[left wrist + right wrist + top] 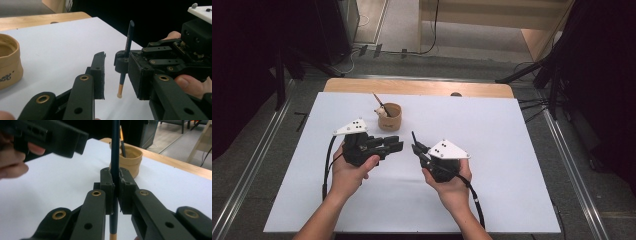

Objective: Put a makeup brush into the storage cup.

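Two grippers over the white bench (pixel 512 200), one tan holder cup (pixel 390 116), two dark pencils. One pencil (pixel 115 150) clamped upright in the right gripper (pixel 416 148), jaws pinched tight on its shaft: slim, dark blue-black body, orange-tan tip pointing down, just above the bench. Left gripper (pixel 396 144) just beside it, jaws parted narrowly and empty. Second pencil (pixel 379 102) leaning in the cup beside a pale small object, too small to identify.
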Action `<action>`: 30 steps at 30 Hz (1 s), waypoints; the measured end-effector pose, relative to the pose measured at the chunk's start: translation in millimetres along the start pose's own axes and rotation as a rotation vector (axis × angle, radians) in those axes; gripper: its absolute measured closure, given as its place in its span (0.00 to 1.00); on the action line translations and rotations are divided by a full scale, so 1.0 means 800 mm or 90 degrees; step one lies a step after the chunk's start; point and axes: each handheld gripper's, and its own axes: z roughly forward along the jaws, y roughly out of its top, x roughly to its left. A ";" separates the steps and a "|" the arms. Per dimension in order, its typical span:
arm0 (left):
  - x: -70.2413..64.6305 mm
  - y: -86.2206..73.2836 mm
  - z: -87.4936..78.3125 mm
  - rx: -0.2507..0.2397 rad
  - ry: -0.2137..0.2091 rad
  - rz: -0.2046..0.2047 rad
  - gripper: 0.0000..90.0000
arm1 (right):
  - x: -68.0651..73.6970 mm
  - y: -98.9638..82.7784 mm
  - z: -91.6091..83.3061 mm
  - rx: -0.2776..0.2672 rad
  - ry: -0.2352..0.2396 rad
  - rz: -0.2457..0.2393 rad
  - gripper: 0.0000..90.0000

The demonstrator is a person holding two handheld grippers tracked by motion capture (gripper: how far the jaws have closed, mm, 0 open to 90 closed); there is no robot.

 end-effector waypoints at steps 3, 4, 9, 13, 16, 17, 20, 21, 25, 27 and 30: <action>0.000 0.002 -0.001 0.014 0.005 -0.004 0.74 | 0.004 -0.001 0.003 0.014 0.004 -0.016 0.95; 0.001 0.003 -0.002 0.018 0.005 -0.007 0.74 | 0.004 -0.001 0.005 0.016 0.007 -0.025 0.95; 0.004 0.005 -0.002 0.037 0.001 -0.018 0.74 | 0.011 -0.002 0.009 0.039 0.004 -0.064 0.95; 0.005 0.005 0.000 0.054 -0.006 -0.027 0.74 | 0.013 -0.003 0.012 0.050 0.007 -0.088 0.95; 0.004 0.006 0.000 0.058 -0.009 -0.032 0.74 | 0.018 -0.004 0.014 0.070 0.001 -0.123 0.95; 0.004 0.006 0.000 0.059 -0.008 -0.034 0.74 | 0.019 -0.004 0.015 0.075 0.000 -0.132 0.95; 0.005 0.007 0.000 0.070 -0.008 -0.045 0.75 | 0.023 -0.004 0.017 0.088 -0.003 -0.169 0.95; 0.005 0.008 0.001 0.074 -0.005 -0.049 0.75 | 0.025 -0.004 0.018 0.092 -0.001 -0.180 0.95; 0.009 0.008 0.002 0.095 -0.013 -0.072 0.79 | 0.030 -0.005 0.021 0.107 0.000 -0.233 0.95; 0.010 0.007 0.004 0.107 -0.010 -0.079 0.81 | 0.031 -0.004 0.022 0.113 -0.001 -0.252 0.95; 0.010 0.006 0.007 0.124 -0.006 -0.084 0.83 | 0.032 -0.005 0.023 0.116 0.001 -0.263 0.95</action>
